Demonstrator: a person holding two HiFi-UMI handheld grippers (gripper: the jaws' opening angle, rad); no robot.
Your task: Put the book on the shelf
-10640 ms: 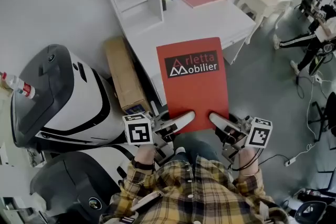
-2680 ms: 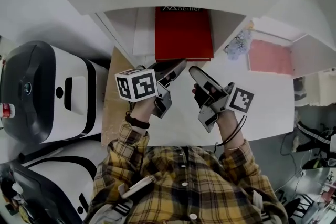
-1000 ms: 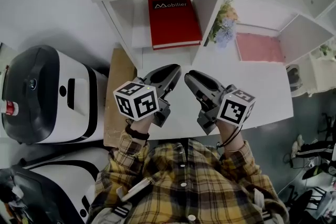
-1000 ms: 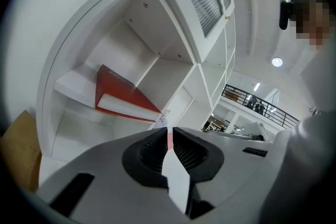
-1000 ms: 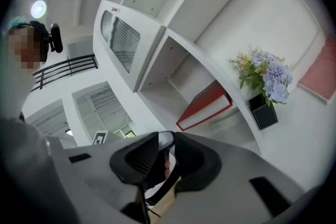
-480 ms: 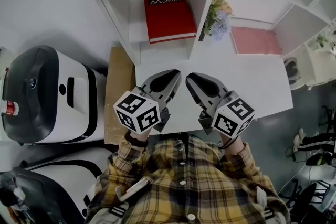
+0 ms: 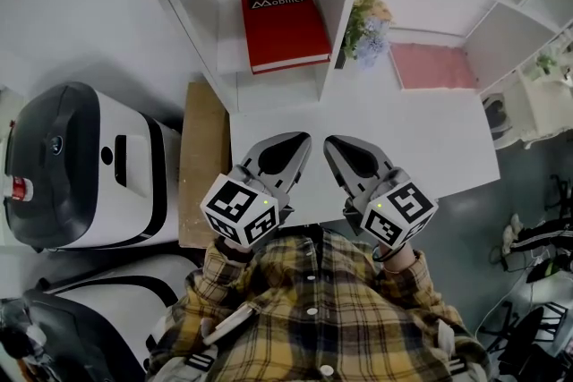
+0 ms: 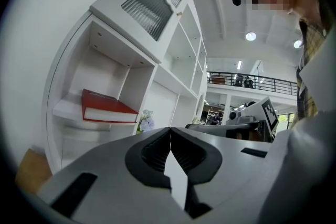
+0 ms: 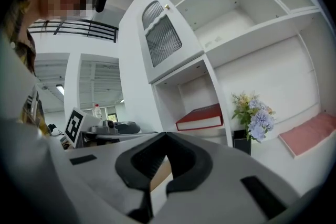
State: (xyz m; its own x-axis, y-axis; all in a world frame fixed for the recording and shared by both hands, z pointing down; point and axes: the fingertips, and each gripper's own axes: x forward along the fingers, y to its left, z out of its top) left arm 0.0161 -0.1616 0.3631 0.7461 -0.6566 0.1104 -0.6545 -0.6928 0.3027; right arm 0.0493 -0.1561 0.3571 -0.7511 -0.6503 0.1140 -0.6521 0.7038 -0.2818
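Observation:
The red book [image 7: 279, 24] lies flat on a shelf of the white shelving unit [image 7: 206, 13]; it also shows in the left gripper view [image 8: 107, 108] and the right gripper view [image 9: 202, 118]. Both grippers hover over the white desk [image 7: 430, 139], well short of the shelf. My left gripper [image 7: 303, 139] is shut with nothing between its jaws. My right gripper [image 7: 329, 141] is shut and empty too, close beside the left one.
A small vase of flowers [image 7: 369, 24] stands on the desk right of the shelf, next to a pink mat [image 7: 437, 67]. A brown cardboard box [image 7: 202, 161] and a large white-and-black machine [image 7: 85, 165] sit left of the desk.
Both grippers have drawn back from the shelf toward the person, and the right jaws have closed. The book stays on the shelf.

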